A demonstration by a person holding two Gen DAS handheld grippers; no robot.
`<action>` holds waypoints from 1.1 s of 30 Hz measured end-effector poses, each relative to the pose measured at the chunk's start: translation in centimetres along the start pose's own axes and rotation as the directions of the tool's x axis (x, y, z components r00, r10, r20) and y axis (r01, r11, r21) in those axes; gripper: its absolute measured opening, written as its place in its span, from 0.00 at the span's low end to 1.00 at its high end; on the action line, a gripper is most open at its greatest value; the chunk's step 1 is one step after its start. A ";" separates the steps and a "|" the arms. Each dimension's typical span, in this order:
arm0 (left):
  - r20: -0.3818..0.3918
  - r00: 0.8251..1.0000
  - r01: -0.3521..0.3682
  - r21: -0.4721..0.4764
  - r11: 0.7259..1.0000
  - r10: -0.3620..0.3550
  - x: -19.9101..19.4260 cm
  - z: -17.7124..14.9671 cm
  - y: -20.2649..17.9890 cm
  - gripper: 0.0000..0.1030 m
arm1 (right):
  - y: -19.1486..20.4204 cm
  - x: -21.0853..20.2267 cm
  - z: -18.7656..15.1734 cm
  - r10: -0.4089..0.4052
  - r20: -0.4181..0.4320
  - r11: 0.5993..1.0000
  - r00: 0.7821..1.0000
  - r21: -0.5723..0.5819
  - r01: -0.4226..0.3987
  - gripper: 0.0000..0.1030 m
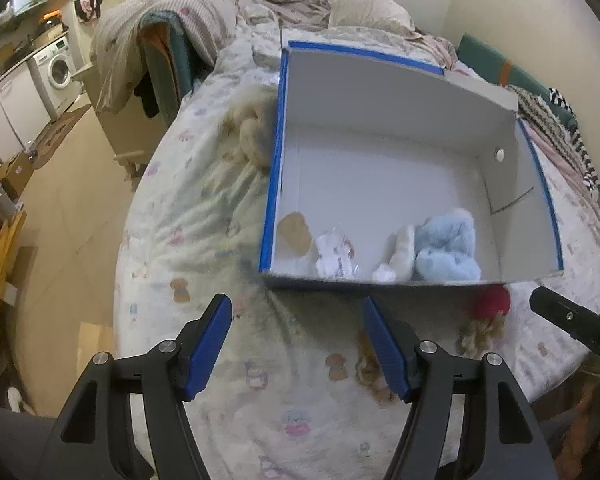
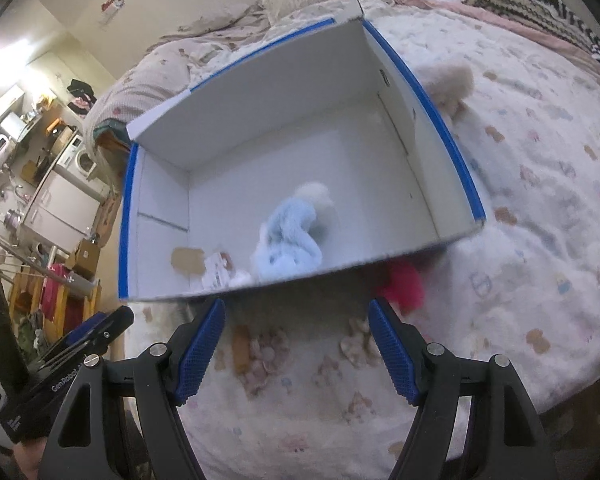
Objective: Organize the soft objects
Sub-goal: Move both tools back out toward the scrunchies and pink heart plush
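A white cardboard box with blue edges (image 1: 380, 92) (image 2: 260, 92) stands open on the bed. Inside it lie a light blue plush (image 1: 446, 248) (image 2: 288, 240), a cream plush piece (image 1: 404, 248) (image 2: 320, 196) and a small white printed item (image 1: 334, 254) (image 2: 218, 270). A red plush with a tan tuft (image 1: 492, 304) (image 2: 404, 284) lies on the bedspread just in front of the box. A beige plush (image 1: 252, 128) (image 2: 450, 80) lies outside against the box's side. My left gripper (image 1: 298, 316) and right gripper (image 2: 296, 320) are both open and empty, just before the box's near wall.
The bedspread (image 1: 204, 216) is white with small prints. Crumpled bedding and a pillow (image 1: 364, 8) lie behind the box. The bed's edge drops to the floor (image 1: 68, 216) on the left, with a washing machine (image 1: 58, 66) and cabinets beyond.
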State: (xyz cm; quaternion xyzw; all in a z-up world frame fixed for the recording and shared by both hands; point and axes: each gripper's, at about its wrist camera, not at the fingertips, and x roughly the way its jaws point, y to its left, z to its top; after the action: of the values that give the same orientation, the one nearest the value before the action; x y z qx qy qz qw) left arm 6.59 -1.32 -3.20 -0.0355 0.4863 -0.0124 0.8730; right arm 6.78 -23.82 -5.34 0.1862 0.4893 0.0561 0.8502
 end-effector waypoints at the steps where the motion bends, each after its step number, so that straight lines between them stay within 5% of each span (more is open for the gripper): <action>1: -0.006 1.000 -0.003 -0.001 1.000 0.003 0.2 -0.3 0.1 0.63 | -0.2 0.1 -0.2 -0.005 -0.006 1.000 1.000 0.004 0.005 0.76; 12: -0.037 0.999 -0.032 -0.045 0.998 0.030 1.2 -1.2 2.2 0.63 | 0.3 3.1 -0.5 0.031 -0.102 0.999 0.994 0.017 -0.030 0.76; 17: -0.056 0.998 -0.019 -0.069 0.997 0.015 1.5 -1.1 2.8 0.63 | 2.1 6.5 -1.8 0.044 -0.237 0.998 0.970 -0.030 -0.053 0.76; 18: -0.060 0.998 -0.019 -0.072 0.997 0.014 1.6 -1.1 2.9 0.63 | 2.4 7.0 -2.0 0.033 -0.250 0.998 0.968 -0.045 -0.046 0.73; 21: -0.066 0.998 -0.012 -0.086 0.996 0.007 1.6 -0.9 3.2 0.63 | 3.9 8.2 -2.4 0.043 -0.276 0.994 0.960 -0.086 -0.069 0.38; 24: -0.068 0.998 0.000 -0.098 0.995 -0.006 1.5 -0.8 3.5 0.63 | 5.7 9.3 -2.5 0.095 -0.306 0.987 0.947 -0.098 -0.130 0.36; 33: -0.074 0.997 -0.002 -0.143 0.990 -0.009 1.6 -0.9 5.3 0.63 | 9.3 13.4 -3.8 -0.064 -0.361 0.970 0.930 -0.241 -0.027 0.34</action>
State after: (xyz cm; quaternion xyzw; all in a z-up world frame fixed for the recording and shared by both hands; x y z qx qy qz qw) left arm 6.55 3.88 -5.42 -0.0982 0.5180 0.0196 0.8495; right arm 11.26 -10.54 -14.49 0.0628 0.6302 0.1409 0.7610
